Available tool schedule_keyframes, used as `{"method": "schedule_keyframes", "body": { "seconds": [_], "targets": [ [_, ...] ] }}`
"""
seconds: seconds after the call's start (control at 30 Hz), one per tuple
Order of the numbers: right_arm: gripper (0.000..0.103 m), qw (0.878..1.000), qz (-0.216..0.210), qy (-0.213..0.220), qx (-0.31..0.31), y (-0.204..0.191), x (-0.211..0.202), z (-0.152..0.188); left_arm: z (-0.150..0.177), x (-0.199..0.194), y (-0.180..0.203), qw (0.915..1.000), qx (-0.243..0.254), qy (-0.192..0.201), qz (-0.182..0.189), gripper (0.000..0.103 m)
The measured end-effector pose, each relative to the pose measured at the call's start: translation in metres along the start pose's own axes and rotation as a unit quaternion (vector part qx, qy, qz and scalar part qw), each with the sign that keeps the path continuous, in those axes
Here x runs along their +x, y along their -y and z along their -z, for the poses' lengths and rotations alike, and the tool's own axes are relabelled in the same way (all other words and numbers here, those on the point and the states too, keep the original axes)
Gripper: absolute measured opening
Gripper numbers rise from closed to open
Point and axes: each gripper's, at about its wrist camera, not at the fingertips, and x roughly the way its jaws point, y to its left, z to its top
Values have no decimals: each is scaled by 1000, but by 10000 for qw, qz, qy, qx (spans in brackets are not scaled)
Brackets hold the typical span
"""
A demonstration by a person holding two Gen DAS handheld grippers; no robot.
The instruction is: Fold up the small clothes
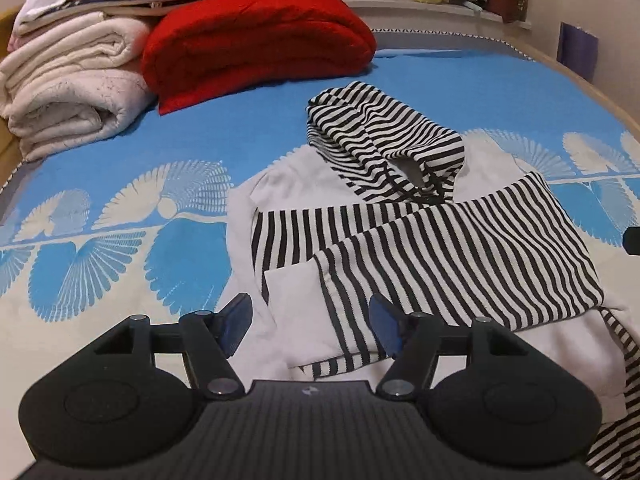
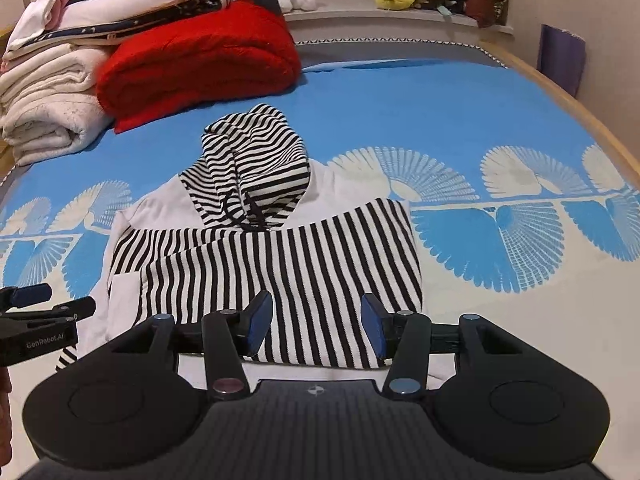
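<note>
Striped sleeves lie crossed on the small hoodie (image 2: pixel 256 264), centre frame; both tools, left (image 1: pixel 310 326) and right (image 2: pixel 316 326), apart and empty; a careless grab could drag them undone
</note>
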Motion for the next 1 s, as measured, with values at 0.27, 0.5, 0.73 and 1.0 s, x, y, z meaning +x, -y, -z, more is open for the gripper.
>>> {"method": "schedule_keyframes", "body": {
  "seconds": [0.27, 0.5, 0.73, 1.0],
  "targets": [
    [51, 9999, 40, -1, 98, 4, 1, -2, -2, 0, -2, 9997, -136, -96, 158, 70],
    [51, 10000, 25, -47, 74, 1, 4, -1, -2, -7, -10, 9990, -337, -17, 300, 69],
    [51, 10000, 46, -53, 29, -1, 6, -1, -4, -6, -16, 9983, -575, -1, -12, 65],
    [51, 9999, 41, -81, 100, 2, 5, 0, -2, 2, 2, 9992, -380, -2, 143, 19]
  ]
}}
